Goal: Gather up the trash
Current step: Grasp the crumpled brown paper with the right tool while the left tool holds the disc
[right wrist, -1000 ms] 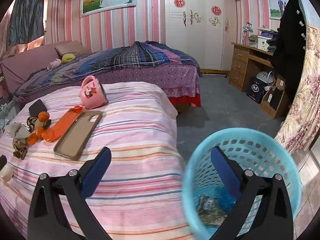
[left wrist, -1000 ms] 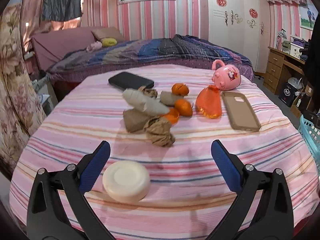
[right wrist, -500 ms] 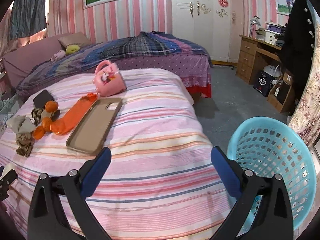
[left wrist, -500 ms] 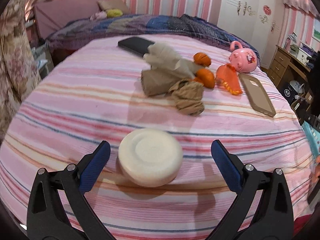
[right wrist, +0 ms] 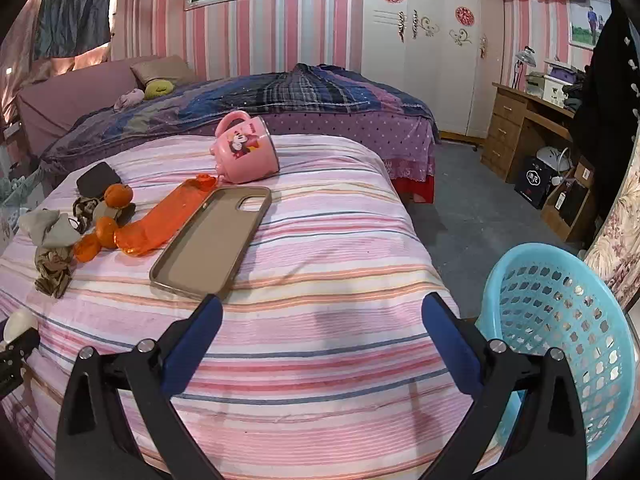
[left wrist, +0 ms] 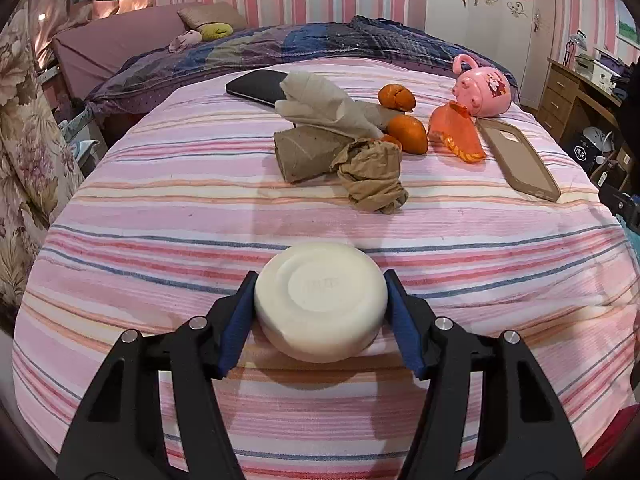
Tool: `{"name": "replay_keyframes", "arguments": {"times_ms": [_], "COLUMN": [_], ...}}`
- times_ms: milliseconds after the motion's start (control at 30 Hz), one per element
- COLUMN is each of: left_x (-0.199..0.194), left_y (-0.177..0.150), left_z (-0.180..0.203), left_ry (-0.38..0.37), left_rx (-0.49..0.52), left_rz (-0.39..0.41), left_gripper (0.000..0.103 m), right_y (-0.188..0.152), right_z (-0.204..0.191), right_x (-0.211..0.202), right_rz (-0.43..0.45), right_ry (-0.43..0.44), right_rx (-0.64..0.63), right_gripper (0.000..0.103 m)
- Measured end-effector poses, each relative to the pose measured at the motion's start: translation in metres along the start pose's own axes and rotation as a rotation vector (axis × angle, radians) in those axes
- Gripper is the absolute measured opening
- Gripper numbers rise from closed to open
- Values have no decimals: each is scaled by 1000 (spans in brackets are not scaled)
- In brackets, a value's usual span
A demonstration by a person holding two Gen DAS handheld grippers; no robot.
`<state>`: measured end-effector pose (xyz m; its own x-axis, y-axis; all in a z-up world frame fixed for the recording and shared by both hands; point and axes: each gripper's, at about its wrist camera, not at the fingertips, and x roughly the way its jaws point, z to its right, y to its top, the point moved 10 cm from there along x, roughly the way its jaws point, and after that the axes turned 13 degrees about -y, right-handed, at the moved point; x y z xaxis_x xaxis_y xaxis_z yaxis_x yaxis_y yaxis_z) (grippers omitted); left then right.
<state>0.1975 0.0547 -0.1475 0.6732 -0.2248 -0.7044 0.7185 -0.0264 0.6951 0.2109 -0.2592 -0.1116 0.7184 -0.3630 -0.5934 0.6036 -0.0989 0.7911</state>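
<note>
Left gripper [left wrist: 320,312] closing, pads touching round white lid [left wrist: 320,300]; right gripper [right wrist: 320,336] open, empty; risk: smooth curved rim slips out mid-lift.

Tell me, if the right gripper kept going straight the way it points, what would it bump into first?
Probably the striped bedspread: the right gripper, jaws open and empty, points down at bare cloth just short of the brown phone case. Depth is hard to judge.
</note>
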Motion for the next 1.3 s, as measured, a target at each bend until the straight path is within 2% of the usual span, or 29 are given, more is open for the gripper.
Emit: {"name": "replay_keyframes", "arguments": {"times_ms": [100, 200, 400, 500, 667, 800, 1000, 1100, 1133, 1233, 1300], "left_x": [-6, -17, -33, -39, -45, -55, -61, -59, -59, -59, -58], "left_y": [9, 26, 55, 59, 58, 57, 55, 55, 56, 59, 60], "left_z": [-6, -22, -67, -86, -121, -137, -149, -149, -147, -142, -139], "left_ry": [16, 75, 127, 172, 189, 198, 227, 210, 202, 202, 196], "left_rx": [-5, -7, -88, -89, -178, -220, -232, -243, -243, -231, -228], "left_rz": [29, 90, 177, 190, 187, 207, 214, 212, 214, 222, 221], "left_gripper": [61, 61, 61, 61, 61, 61, 61, 61, 61, 61, 61], "right_y": [1, 2, 2, 5, 11, 8, -1, -6, -6, -12, -15], "right_z": [-5, -15, -54, -84, -141, -191, -238, -254, -259, -273, -279], "right_x": [-5, -12, -22, -35, -52, -60, -65, -62, -60, -53, -49], "right_rz": [14, 21, 17, 53, 57, 66, 58, 45, 42, 3, -30], "right_ry": [13, 47, 84, 99, 198, 241, 292, 302, 301, 309, 337], "right_rx": [-11, -9, -65, -120, -133, -216, -283, -316, -331, -380, -392], "right_gripper": [97, 98, 98, 98, 97, 97, 97, 96, 90, 65, 53]}}
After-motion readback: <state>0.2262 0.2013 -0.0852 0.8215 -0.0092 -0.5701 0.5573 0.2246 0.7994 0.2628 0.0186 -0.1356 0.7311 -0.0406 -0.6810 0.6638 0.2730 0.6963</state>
